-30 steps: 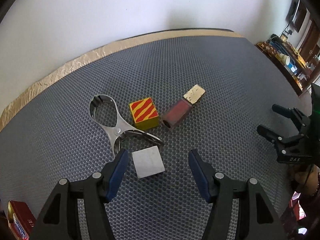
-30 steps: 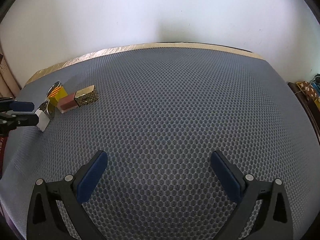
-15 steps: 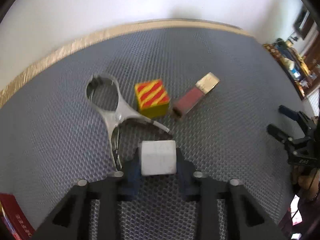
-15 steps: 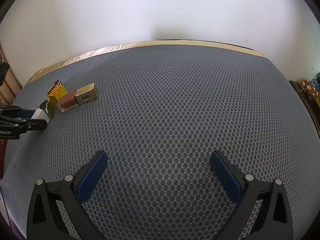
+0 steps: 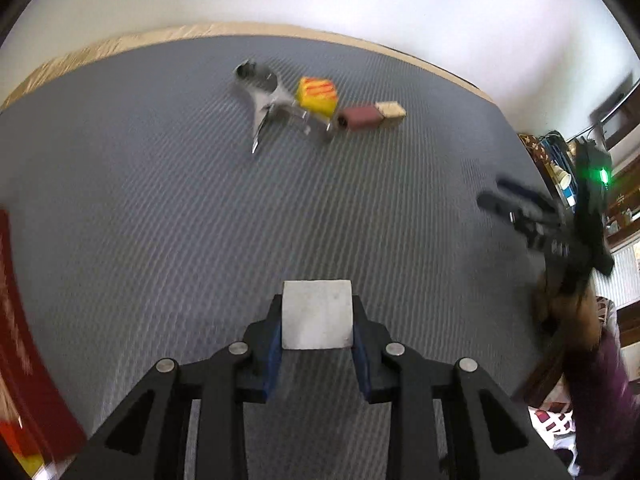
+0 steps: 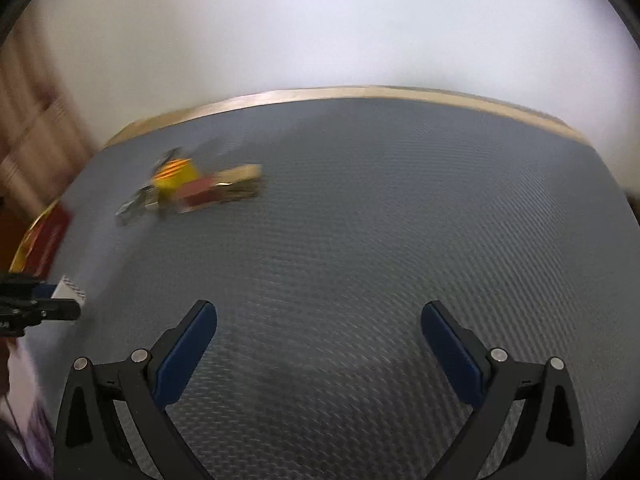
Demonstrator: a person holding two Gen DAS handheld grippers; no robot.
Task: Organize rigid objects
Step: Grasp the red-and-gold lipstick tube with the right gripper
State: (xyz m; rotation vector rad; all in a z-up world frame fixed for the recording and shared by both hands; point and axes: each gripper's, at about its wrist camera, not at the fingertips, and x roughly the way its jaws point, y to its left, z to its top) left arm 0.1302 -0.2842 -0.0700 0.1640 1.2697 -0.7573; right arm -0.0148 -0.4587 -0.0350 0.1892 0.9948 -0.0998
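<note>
Left wrist view: we have the white square block (image 5: pixel 317 314) pinched in the left gripper (image 5: pixel 317 344) above the grey mesh table's (image 5: pixel 160 200) near edge, right gripper (image 6: pixel 319 350) wide and empty; shallow fingertip hold could slip mid-carry.

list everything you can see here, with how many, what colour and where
block: 1, white, clamped in the left gripper
cube: 1, yellow with red stripes, far on the mat
clamp: 1, silver, left of the cube
tube: 1, maroon, right of the cube
gold box: 1, at the tube's far end
red box: 1, mat's left edge
mat: 1, grey mesh
left gripper: 1, black, blue pads, shut
right gripper: 1, black, blue pads, open, empty
</note>
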